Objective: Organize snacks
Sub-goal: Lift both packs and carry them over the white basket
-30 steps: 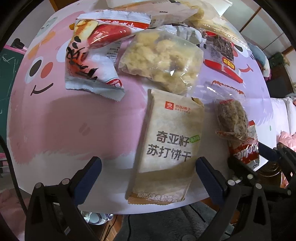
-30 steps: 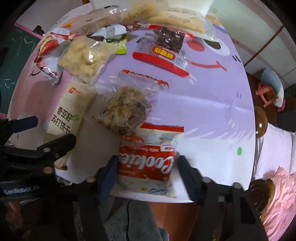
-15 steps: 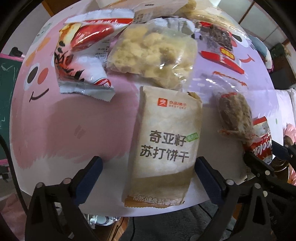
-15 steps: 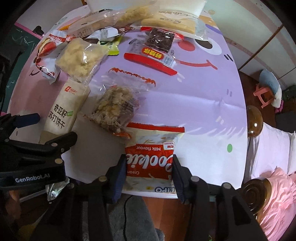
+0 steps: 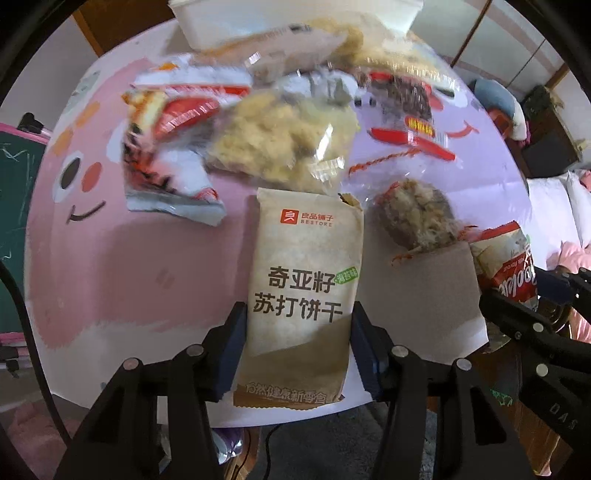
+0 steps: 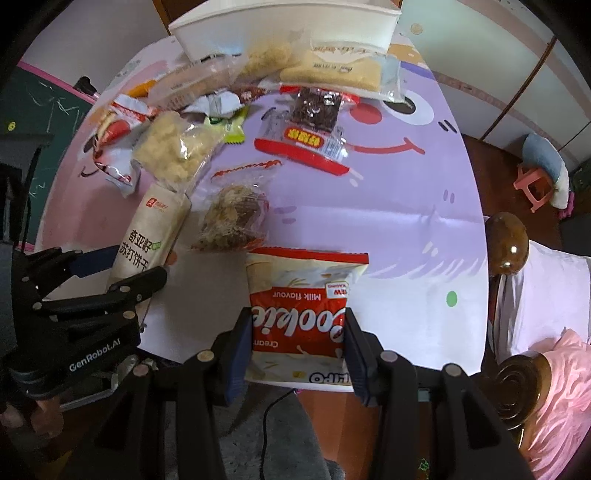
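The left gripper (image 5: pixel 297 350) is closing its jaws on the lower half of the tan soda cracker packet (image 5: pixel 303 295), with the blue pads already at the packet's two long edges, so the grip looks nearly made. The right gripper (image 6: pixel 297 350) holds the red-and-white cream cookie bag (image 6: pixel 301 314) narrowly across its lower part, pads pressed into both sides. Both packets lie at the near edge of the pink-and-purple cartoon table mat (image 6: pixel 406 229), the cracker packet left of the cookie bag, with a clear bag of brown floss cake (image 6: pixel 232 218) between and just beyond them. The white storage bin (image 6: pixel 288 26) stands at the mat's far edge, likely the destination. To do this well, let the left jaws settle before lifting, squeeze lightly so the crackers do not break, and raise both packets clear of the pale puffed-snack bag (image 5: pixel 288 144) that touches the cracker packet's top.
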Tool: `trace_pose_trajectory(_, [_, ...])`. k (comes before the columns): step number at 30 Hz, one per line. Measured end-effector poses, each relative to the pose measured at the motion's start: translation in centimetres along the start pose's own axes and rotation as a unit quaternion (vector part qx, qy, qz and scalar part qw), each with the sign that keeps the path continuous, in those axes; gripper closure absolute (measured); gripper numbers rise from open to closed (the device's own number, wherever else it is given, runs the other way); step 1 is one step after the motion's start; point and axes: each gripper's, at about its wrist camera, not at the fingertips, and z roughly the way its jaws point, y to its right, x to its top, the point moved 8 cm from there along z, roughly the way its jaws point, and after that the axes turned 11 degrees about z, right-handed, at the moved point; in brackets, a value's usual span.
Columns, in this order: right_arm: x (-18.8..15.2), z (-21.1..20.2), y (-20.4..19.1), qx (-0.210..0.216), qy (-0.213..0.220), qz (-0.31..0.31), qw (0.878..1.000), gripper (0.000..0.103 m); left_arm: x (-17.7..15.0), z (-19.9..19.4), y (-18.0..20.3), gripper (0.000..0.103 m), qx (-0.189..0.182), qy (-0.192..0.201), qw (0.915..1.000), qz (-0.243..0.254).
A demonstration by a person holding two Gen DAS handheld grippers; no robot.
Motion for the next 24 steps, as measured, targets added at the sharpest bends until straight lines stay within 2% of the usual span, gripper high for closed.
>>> trace_pose_trajectory(5, [0.7, -2.2, -0.7, 0.022, 0.015, -0.001, 1.0, 0.057, 2.7, -3.0, 0.0, 0.051, 0.003, 0.034, 0.9994, -0.008])
trace_pose_trajectory(8, [1.4, -4.1, -1.4, 0.039, 0.03, -0.004, 0.999, 0.057, 3.5, -5.4, 0.1, 0.051, -0.001, 0.056, 0.9983, -0.014])
trace_pose_trajectory(9, [1.6, -4.8, -1.7, 0.046, 0.034, -0.005, 0.998, 0.057, 2.8, -6.6, -0.8, 0.051, -0.001, 0.063, 0.9979, -0.014])
trace_pose_trajectory(11, [2.3, -6.4, -2.3, 0.056, 0.047, -0.007, 0.997, 0.057, 3.9, -8.3, -0.8, 0.051, -0.001, 0.08, 0.9967, -0.016])
trace_pose_trajectory(12, [2.9, -7.3, -2.7, 0.064, 0.055, -0.008, 0.996, 0.057, 3.1, -10.1, -2.2, 0.051, -0.002, 0.086, 0.9961, -0.016])
trace_pose_trajectory(14, [3.7, -8.8, -3.2, 0.073, 0.068, -0.012, 0.995, 0.057, 4.0, -11.9, -2.5, 0.051, 0.001, 0.102, 0.9946, -0.016])
trace_pose_trajectory(16, [4.9, -10.4, -3.8, 0.079, 0.085, -0.018, 0.993, 0.057, 2.7, -15.4, -3.9, 0.051, 0.003, 0.117, 0.993, -0.015])
trace_pose_trajectory(24, [10.9, -15.5, -5.5, 0.098, 0.145, -0.034, 0.984, 0.057, 7.2, -21.9, -5.8, 0.051, 0.024, 0.166, 0.9857, -0.014])
